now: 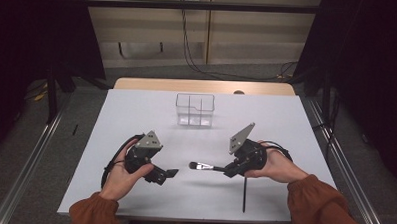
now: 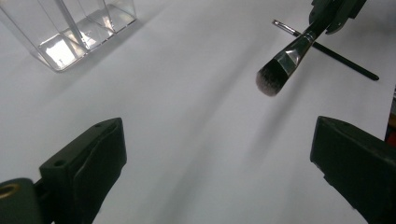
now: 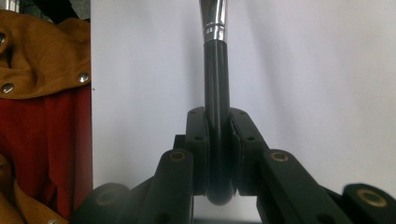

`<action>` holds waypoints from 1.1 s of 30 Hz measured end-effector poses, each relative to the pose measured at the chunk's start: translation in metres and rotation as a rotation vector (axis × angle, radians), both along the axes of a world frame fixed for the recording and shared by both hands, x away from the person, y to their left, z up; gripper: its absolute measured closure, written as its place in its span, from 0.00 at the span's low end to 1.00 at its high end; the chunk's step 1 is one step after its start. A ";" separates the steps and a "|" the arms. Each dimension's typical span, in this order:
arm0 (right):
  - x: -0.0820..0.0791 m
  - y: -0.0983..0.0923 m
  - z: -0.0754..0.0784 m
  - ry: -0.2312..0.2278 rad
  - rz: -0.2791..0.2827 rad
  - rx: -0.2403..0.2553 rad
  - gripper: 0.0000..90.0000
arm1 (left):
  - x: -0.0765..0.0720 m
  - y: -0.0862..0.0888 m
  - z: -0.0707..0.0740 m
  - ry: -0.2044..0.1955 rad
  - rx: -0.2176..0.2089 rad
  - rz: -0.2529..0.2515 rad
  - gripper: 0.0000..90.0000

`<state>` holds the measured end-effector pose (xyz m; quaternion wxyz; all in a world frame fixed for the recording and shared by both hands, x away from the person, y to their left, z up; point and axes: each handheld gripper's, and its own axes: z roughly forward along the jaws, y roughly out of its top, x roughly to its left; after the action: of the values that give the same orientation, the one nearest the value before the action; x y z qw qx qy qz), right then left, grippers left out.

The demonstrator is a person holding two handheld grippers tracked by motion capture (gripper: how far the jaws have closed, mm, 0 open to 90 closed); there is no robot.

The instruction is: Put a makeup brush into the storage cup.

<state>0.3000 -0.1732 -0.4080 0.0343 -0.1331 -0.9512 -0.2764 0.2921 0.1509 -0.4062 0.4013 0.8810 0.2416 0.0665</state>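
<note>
A: Right gripper (image 1: 228,169) status?

B: Jaws nearly closed, clamped on the black handle of a makeup brush (image 1: 200,166). In the right gripper view the handle (image 3: 216,116) runs straight out between the two pads, which press on it from both sides; its rounded butt end sits low between the jaws, and the silver ferrule (image 3: 214,21) lies beyond the jaw tips.

A: Brush attitude?

B: Roughly level, above the white table (image 1: 136,110), not touching it. The bristle head points away from the right gripper toward the left gripper (image 1: 167,174). The left gripper view shows the bristles (image 2: 270,80) dark with pale tips, ahead of that gripper's jaws and off toward the right-hand one.

A: Left gripper status?

B: Jaws wide apart, nothing between them. Only bare table surface lies in the gap. The person's left hand (image 1: 120,174) grips its body; the right hand (image 1: 279,167) holds the other unit.

A: Items farther out?

B: A thin black stick-like tool (image 1: 244,193), possibly a slim brush or liner, lies flat on the table just beside and under the right gripper, on the person's side. A clear plastic organizer (image 1: 195,110) with divided compartments stands farther out, beyond both grippers, roughly midway between them. Its compartments look empty.
</note>
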 end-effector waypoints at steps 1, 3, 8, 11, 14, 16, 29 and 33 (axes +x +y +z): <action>0.000 -0.002 -0.001 0.001 -0.006 0.003 0.89 | -0.001 0.002 0.000 0.004 -0.008 0.007 0.04; -0.002 -0.007 -0.002 0.005 -0.024 0.007 0.89 | -0.002 0.006 -0.001 -0.006 -0.001 0.011 0.04; -0.004 -0.016 -0.005 -0.008 -0.062 0.033 0.89 | -0.006 0.016 -0.006 -0.020 -0.026 0.050 0.04; -0.005 -0.019 -0.007 -0.027 -0.096 0.057 0.89 | -0.008 0.021 -0.008 -0.038 -0.056 0.080 0.06; -0.007 -0.020 -0.011 -0.043 -0.136 0.095 0.89 | -0.006 0.025 -0.009 -0.029 -0.062 0.093 0.05; -0.008 -0.020 -0.014 -0.057 -0.158 0.112 0.89 | -0.006 0.026 -0.010 -0.025 -0.075 0.098 0.05; -0.015 -0.021 -0.028 -0.108 -0.252 0.304 0.89 | -0.007 0.029 -0.018 -0.021 -0.079 0.098 0.05; -0.015 -0.021 -0.032 -0.128 -0.250 0.349 0.89 | -0.007 0.028 -0.020 -0.022 -0.074 0.104 0.04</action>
<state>0.2849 -0.1939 -0.4397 -0.0379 -0.2244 -0.8652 -0.4467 0.2846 0.1793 -0.4258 0.4320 0.8512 0.2849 0.0878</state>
